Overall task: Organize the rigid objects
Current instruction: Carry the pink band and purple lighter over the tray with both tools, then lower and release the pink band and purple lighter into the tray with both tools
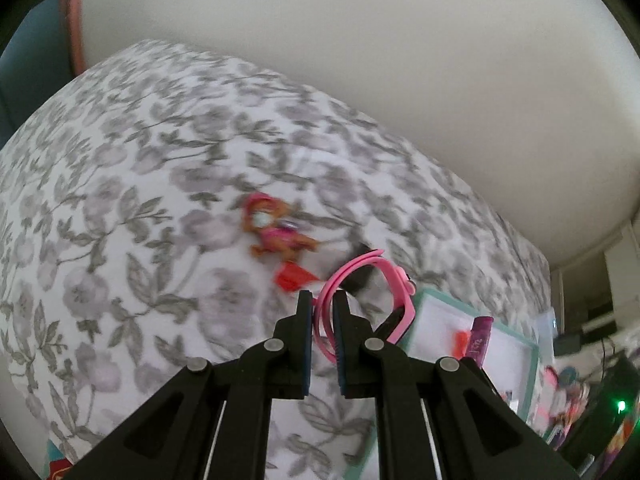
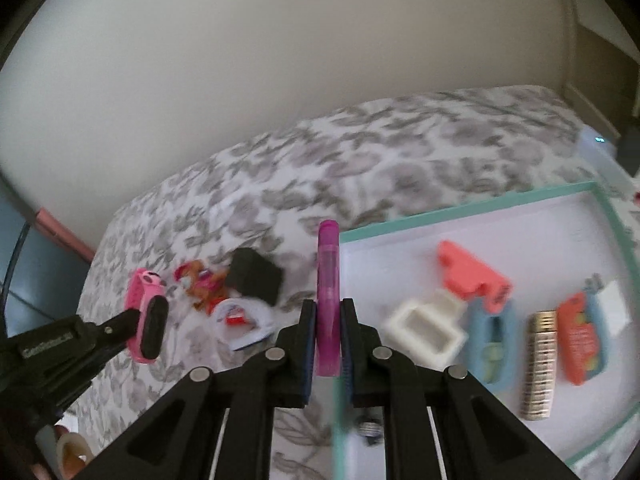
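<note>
My left gripper (image 1: 323, 300) is shut on the strap of a pink watch (image 1: 380, 300) and holds it above the floral bed cover; it also shows in the right wrist view (image 2: 146, 316). My right gripper (image 2: 328, 308) is shut on a purple tube (image 2: 329, 296), held upright over the left rim of the teal-edged white tray (image 2: 460, 204). The tray shows in the left wrist view (image 1: 516, 344) to the right of the watch. A pink and brown toy dog (image 1: 276, 232) lies on the bed ahead of the left gripper.
In the tray lie a white frame (image 2: 424, 332), a coral clip (image 2: 472, 272), a blue piece (image 2: 492, 352), a stack of coins (image 2: 540, 364) and an orange pack (image 2: 580, 340). On the bed lie a black box (image 2: 254, 276) and a white ring piece (image 2: 242, 320). A tape roll (image 2: 72, 454) is at lower left.
</note>
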Tool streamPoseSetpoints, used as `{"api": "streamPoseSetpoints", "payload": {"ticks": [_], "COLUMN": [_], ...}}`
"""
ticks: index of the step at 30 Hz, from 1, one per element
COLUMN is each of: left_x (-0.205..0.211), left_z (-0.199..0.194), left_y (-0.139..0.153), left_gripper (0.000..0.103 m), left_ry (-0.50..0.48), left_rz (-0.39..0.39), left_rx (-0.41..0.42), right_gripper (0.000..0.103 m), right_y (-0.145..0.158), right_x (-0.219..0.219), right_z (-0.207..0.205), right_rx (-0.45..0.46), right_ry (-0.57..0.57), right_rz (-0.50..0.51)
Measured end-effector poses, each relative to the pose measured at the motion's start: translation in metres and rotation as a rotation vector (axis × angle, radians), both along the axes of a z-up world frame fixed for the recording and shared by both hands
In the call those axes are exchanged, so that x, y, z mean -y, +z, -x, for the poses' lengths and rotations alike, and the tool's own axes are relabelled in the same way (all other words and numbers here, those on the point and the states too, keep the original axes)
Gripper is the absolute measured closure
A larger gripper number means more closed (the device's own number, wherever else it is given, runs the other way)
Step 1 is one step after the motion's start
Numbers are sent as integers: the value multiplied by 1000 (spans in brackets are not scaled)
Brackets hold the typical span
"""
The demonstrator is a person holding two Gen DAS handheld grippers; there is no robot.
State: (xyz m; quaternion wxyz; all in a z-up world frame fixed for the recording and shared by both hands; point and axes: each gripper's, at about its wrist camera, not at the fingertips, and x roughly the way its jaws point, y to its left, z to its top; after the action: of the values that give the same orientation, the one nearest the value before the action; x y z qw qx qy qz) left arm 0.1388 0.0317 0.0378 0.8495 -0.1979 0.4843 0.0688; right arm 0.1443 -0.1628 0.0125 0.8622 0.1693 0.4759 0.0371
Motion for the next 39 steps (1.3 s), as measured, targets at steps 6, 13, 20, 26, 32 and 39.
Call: {"api": "streamPoseSetpoints", "payload": {"ticks": [6, 13, 20, 26, 32, 39], "left_x": [43, 95, 130, 141, 141, 137], "left_z": [-4, -5, -3, -3, -2, -3], "left_y": [-9, -27, -43, -52, -53, -46], "left_gripper": [93, 93, 93, 93, 89, 62], "left_ry": [-100, -226, -314, -345, -344, -327], "left_rz": [-1, -8, -12, -27, -14, -6], "left_rx": [-30, -90, -144, -169, -180, -163], "right_gripper": [91, 91, 90, 90, 90, 89], "right_y": [-9, -20, -23, -29, -30, -26], "right_x": [49, 86, 106, 104, 103, 104], "right_z": [3, 6, 7, 4, 5, 5], "right_rx": [-78, -142, -171, -191, -192, -194], "right_ry": [-90, -145, -185, -175, -172, -193], "right_rz": [45, 134, 214, 229, 222, 237]}}
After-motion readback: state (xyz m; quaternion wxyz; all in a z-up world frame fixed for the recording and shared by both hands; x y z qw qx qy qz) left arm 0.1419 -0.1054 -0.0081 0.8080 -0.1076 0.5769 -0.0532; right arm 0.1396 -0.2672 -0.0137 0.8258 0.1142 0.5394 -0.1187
